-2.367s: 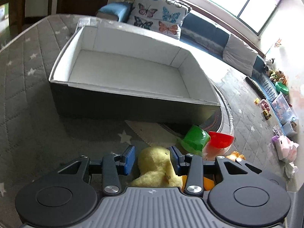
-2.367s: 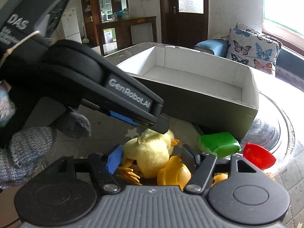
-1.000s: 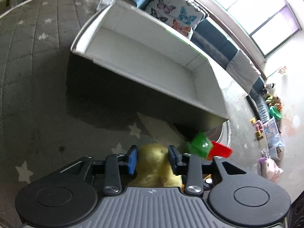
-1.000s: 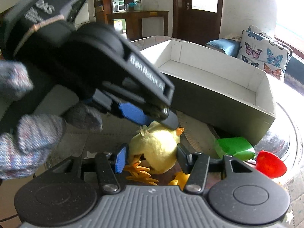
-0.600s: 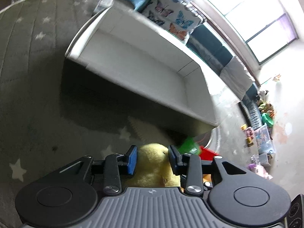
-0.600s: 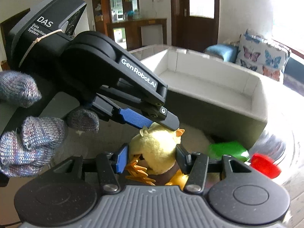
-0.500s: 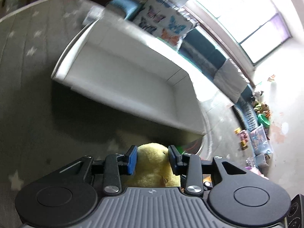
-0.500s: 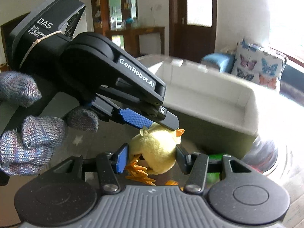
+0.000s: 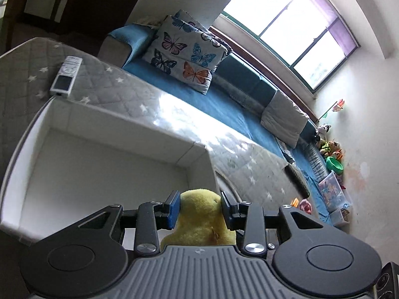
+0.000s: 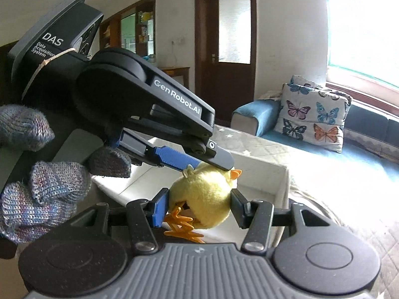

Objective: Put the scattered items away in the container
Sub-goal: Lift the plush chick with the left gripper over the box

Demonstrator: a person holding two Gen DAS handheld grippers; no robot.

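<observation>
Both my left tongs (image 9: pixel 198 208) and right tongs (image 10: pixel 198 206) pinch the fluffy yellow plush chick (image 10: pixel 203 196), held above the near wall of the white-lined rectangular storage box (image 9: pixel 104 159), whose open floor lies just ahead

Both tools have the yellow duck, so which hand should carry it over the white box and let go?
Left, probably. The left tool grips the duck near its top, facing the white box. The right tool grips its body, close under the left.
</observation>
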